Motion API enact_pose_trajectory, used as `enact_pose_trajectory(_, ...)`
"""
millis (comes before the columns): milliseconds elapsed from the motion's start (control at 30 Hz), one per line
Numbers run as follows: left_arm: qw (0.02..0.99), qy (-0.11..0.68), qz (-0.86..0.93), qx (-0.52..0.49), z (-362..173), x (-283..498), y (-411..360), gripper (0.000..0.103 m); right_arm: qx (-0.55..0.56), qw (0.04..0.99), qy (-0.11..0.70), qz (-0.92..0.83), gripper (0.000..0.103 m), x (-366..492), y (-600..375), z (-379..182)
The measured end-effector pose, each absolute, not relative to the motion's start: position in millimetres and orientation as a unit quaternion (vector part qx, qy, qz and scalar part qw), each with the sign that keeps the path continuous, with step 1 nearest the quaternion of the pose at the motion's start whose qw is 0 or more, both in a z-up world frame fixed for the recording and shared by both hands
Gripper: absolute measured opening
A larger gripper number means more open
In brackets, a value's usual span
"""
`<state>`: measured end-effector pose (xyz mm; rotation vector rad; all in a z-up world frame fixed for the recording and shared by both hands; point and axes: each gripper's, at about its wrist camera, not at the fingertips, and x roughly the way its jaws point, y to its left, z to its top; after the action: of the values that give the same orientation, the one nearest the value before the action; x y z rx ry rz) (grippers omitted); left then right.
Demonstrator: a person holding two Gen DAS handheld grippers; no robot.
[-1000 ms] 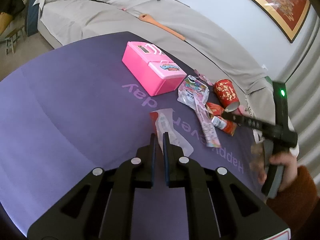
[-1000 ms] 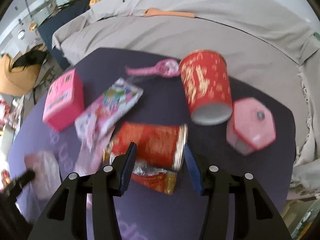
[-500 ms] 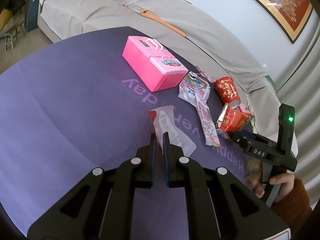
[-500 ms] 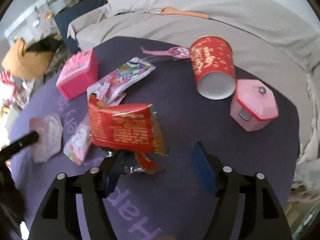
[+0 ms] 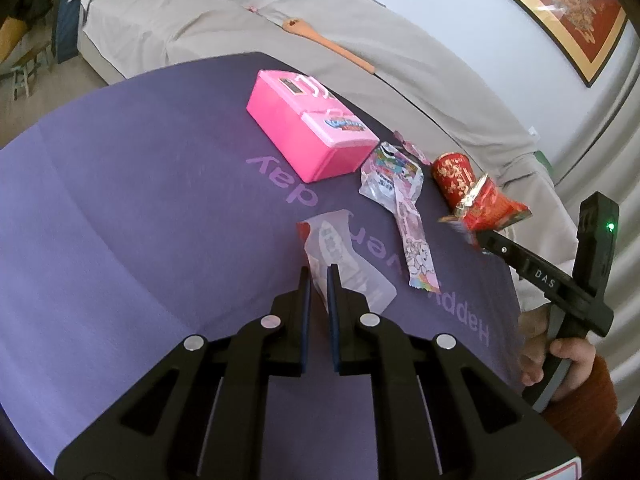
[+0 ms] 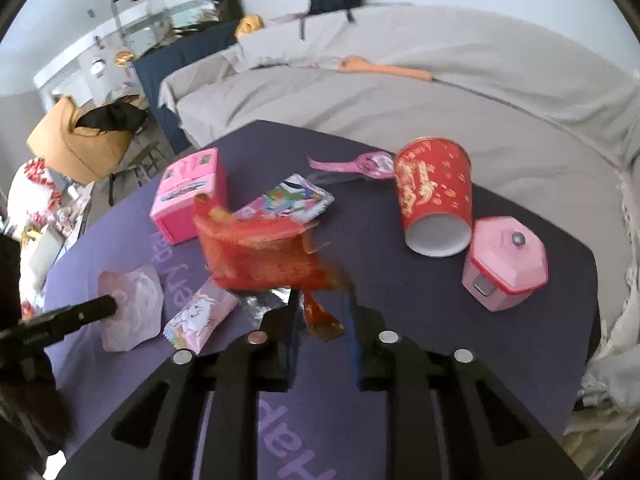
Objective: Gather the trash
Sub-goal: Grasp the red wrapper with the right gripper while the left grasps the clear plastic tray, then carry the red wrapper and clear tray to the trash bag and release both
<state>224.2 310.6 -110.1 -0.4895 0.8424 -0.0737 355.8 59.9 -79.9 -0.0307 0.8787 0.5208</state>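
**Two wrappers gripped above the purple surface**

The left tongs (image 5: 318, 280) are seen nearly closed, their blue pads pinched on the edge of a translucent white plastic wrapper (image 5: 344, 256) that lies on the purple cloth-covered surface (image 5: 120, 220). The right tongs (image 6: 322, 320) are closing, and the tail of a crumpled red and gold foil snack wrapper (image 6: 260, 256) is caught between them; the wrapper is held raised above the surface, its outline blurred. A colourful cartoon-printed sachet (image 5: 390, 178) and a long pink printed strip wrapper (image 5: 414, 244) are left lying on the surface between the two tongs. A red paper cup with gold lettering (image 6: 434, 196) lies on its side, just beside a pink hexagonal toy pot (image 6: 504, 264). A pink plastic toy case (image 5: 308, 136) rests further back. A beige covered sofa (image 6: 440, 92) is seen beyond the surface.
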Motion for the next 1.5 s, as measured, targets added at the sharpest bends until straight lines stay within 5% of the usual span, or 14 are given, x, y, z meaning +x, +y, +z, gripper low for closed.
enact_pose_trajectory(700,0.896,0.385,-0.039,-0.22,-77.6,218.1,296.7,0.002,-0.031,0.858,0.47,0.205,0.017,306.9,8.5,-61.3)
enact_pose_trajectory(1500,0.923,0.307,-0.198,-0.121,48.4,227.9,146.6,0.002,0.041,0.924,0.364,0.109,0.017,217.0,-172.6,17.9)
